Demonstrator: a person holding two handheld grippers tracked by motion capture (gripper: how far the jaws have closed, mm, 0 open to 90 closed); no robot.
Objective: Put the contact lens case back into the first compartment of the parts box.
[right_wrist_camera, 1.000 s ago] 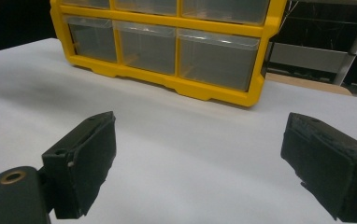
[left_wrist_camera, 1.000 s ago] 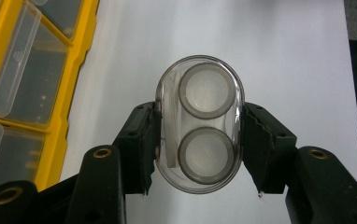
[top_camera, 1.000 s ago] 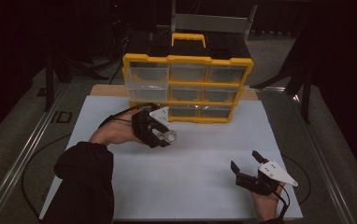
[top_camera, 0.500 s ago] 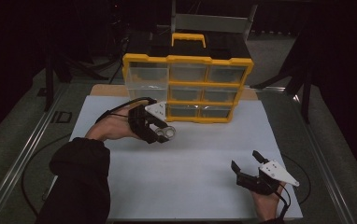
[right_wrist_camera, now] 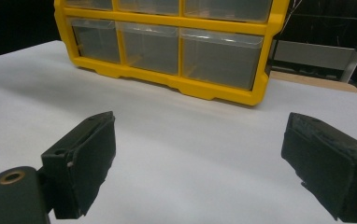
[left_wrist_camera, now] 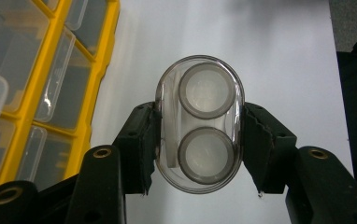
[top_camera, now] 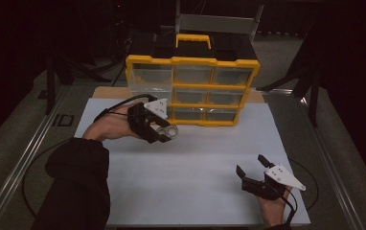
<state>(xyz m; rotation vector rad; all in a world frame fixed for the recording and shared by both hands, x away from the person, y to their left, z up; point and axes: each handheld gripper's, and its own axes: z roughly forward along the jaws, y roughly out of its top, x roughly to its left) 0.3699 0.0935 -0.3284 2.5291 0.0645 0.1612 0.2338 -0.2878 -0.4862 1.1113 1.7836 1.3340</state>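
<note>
The left gripper (left_wrist_camera: 200, 140) pinches a clear oval case (left_wrist_camera: 200, 123) across its narrow sides, above the sheet (top_camera: 195, 167) beside the drawer cabinet (top_camera: 193, 91). It looks light, stiff, slippery. The right gripper (top_camera: 251, 167) rests spread, empty.

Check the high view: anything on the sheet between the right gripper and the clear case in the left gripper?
Nothing. In the high view, only bare white sheet lies between the right gripper and the clear case held in the left gripper.
</note>
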